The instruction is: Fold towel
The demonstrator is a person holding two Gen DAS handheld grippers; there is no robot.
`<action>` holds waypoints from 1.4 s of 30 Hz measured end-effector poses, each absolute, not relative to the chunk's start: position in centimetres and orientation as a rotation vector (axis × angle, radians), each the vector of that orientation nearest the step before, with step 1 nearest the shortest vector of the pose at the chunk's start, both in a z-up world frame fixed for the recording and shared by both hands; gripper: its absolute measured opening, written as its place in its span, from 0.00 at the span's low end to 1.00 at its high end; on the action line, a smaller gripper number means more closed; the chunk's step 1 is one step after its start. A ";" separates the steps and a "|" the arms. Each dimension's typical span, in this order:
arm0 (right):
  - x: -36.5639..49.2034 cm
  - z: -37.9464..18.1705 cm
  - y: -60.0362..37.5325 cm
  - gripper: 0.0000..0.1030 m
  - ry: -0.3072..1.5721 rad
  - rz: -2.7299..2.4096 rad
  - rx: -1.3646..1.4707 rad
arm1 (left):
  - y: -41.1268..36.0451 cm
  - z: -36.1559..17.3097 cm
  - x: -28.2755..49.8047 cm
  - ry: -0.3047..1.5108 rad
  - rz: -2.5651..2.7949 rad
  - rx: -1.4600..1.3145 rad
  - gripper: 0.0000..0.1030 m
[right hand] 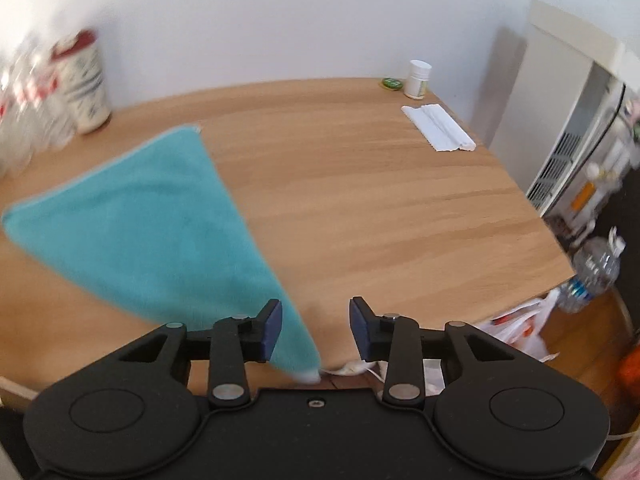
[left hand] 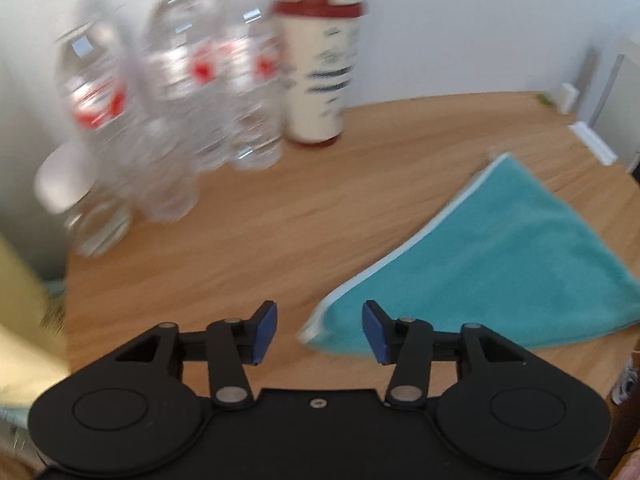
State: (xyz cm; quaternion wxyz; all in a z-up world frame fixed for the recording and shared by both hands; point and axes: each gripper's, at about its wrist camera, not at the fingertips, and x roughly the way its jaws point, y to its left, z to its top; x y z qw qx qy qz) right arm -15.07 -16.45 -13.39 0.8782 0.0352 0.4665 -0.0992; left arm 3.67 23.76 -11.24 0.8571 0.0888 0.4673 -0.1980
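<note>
At the bottom of the left wrist view the left gripper [left hand: 319,332] has its blue-padded fingers [left hand: 264,332] spread apart and empty, with the near corner of the teal microfibre towel [left hand: 500,264] lying on the desk [left hand: 260,232] just ahead of the gap. In the right wrist view the right gripper [right hand: 316,330] is likewise spread wide with nothing between the pads, and another towel [right hand: 152,232] corner, white-trimmed, reaches the desk's [right hand: 380,200] near edge at lower centre, just in front of that gap. The towel lies flat as a triangle across the left half of that frame, so it looks already folded once along a diagonal. It is probably light, soft and limp, with a nap that should grip the pads well; it will sag and drag rather than hold shape, so the pointed corners along the stitched hem seem the best places to pinch, taking both layers together. Farther back, at upper left of the left view, stand blurred clear plastic bottles [left hand: 172,112] and a red-lidded cup [left hand: 316,68]; at upper right of the right view sit a small white jar [right hand: 418,79] and folded white paper [right hand: 438,128].
</note>
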 end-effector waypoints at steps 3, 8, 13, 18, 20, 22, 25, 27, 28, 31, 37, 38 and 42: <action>-13.2 -15.6 -15.9 0.40 1.026 -0.207 0.095 | 20.6 -12.4 4.1 0.954 -0.508 0.238 0.48; -12.2 -17.7 -14.6 0.18 1.111 -0.233 0.056 | 17.4 -14.7 4.8 0.947 -0.571 0.327 0.48; -10.8 -17.9 -15.8 0.18 1.123 -0.244 0.110 | 16.7 -16.7 5.0 0.989 -0.583 0.446 0.42; -8.4 -18.0 -16.8 0.20 1.131 -0.232 0.037 | 17.0 -16.7 4.9 1.016 -0.563 0.410 0.43; -7.2 -17.9 -16.9 0.20 1.124 -0.235 0.003 | 17.2 -16.6 4.6 1.027 -0.558 0.400 0.43; -5.3 -18.0 -17.7 0.21 1.104 -0.232 -0.022 | 17.1 -16.5 4.2 1.042 -0.554 0.394 0.45; -3.2 -18.0 -18.8 0.22 1.093 -0.212 -0.005 | 16.8 -16.5 3.8 1.044 -0.537 0.401 0.49; -2.5 -17.9 -19.3 0.24 1.092 -0.192 -0.011 | 16.7 -16.5 4.0 1.086 -0.491 0.349 0.49; -2.1 -17.9 -19.5 0.26 1.090 -0.174 -0.028 | 16.7 -16.5 4.1 1.092 -0.480 0.338 0.51; -1.7 -17.9 -20.3 0.34 1.085 -0.122 -0.038 | 16.4 -16.5 3.7 1.095 -0.399 0.317 0.55; -2.4 -18.1 -22.1 0.65 1.055 -0.147 0.027 | 15.5 -16.3 2.5 1.111 -0.259 0.273 0.66; -2.4 -18.3 -22.4 0.67 1.052 -0.159 0.040 | 15.3 -16.2 2.5 1.130 -0.212 0.271 0.76; -2.9 -17.5 -22.1 0.69 1.043 -0.164 0.045 | 15.0 -15.1 2.6 1.205 -0.143 0.232 0.80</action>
